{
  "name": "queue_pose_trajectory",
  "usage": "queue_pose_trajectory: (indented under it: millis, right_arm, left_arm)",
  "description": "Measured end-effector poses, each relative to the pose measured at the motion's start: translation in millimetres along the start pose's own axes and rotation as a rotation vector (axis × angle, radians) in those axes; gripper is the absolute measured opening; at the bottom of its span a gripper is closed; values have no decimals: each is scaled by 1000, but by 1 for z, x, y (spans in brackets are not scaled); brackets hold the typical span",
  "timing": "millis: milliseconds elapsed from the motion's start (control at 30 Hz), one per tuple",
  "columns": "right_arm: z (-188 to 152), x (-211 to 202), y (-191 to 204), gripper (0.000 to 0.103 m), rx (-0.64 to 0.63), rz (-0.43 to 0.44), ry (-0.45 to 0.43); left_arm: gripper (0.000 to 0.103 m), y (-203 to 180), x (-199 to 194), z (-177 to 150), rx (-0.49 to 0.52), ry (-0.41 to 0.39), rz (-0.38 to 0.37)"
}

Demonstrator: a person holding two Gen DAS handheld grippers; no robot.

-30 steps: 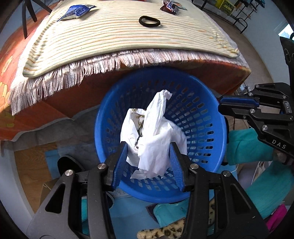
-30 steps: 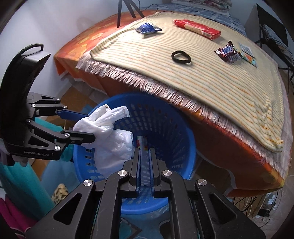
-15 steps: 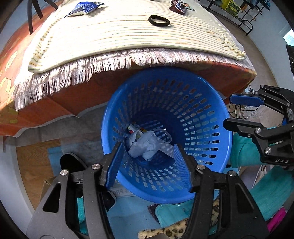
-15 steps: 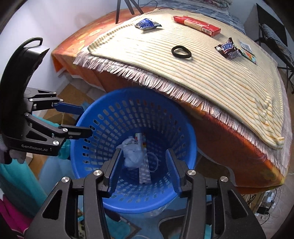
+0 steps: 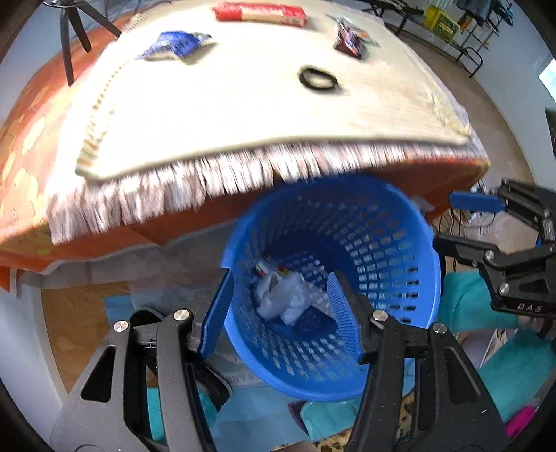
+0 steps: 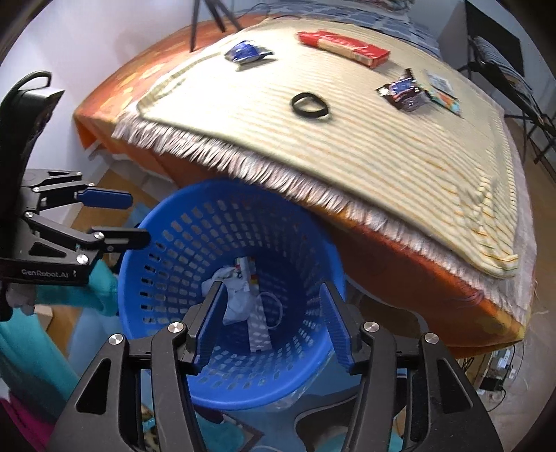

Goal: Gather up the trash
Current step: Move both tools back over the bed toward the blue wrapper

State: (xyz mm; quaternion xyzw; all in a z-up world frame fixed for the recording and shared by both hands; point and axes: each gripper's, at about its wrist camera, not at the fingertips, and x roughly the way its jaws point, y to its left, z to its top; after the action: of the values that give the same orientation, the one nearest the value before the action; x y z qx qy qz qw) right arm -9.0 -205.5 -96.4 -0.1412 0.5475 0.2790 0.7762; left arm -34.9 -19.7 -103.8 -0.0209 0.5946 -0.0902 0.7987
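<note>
A blue plastic basket stands on the floor under the table's edge. A crumpled white bag and a wrapper lie at its bottom. My left gripper is open and empty above the basket's near rim. My right gripper is open and empty over the basket. On the fringed mat lie a blue wrapper, a red box, a dark candy wrapper and a black ring.
The striped mat covers an orange tablecloth. A small colourful packet lies by the candy wrapper. Tripod legs stand at the table's far left. Teal cloth and clutter lie on the floor around the basket.
My left gripper opened and the white bag dropped into the basket. My right gripper opened too. Both grippers have since lifted and tilted toward the table.
</note>
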Motion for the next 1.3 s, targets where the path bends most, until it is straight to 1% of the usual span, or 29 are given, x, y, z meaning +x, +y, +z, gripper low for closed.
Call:
queue_pose_trajectory:
  millis: [100,233,367,400,433,467,633,800,900,967,1167,1300]
  right_arm:
    - [9,-6,-9,54,29,22,-7]
    - [25,-15,-23,55,47,14,-30]
    - [43,-23,-39,55,80,-4,-58]
    - [48,-24,-43,56,87,-7,-62]
    - [54,-25,-47,58,95,-9,-67]
    - [57,-26,-51,61,101,-9,-72]
    - [79,-29,-71,63,135,-33,-121]
    - [100,-28,-93,67,181,-36,-155]
    - [110,-24,-105,67,196,-79,-150]
    - [119,-17,-112,67,191,-94,-127]
    - [137,2,-132,67,256,-39,-89]
    - [148,11,-140,67,286,-13,-77]
  left_arm:
    - [58,10,-8,19,-23,-20,7]
    - [58,28,-17,48,-61,-53,25]
    - [58,46,-20,73,-118,-69,17]
    - [61,51,-19,80,-138,-70,14]
    - [66,53,-18,83,-149,-72,13]
    - [68,58,-18,89,-166,-78,9]
    - [68,76,-16,116,-222,-101,1]
    - [68,107,-7,145,-336,-115,-5]
    - [68,121,1,159,-389,-115,-25]
    - [68,127,6,167,-418,-110,-39]
    - [68,146,28,192,-497,-87,-64]
    - [68,153,41,206,-518,-70,-76]
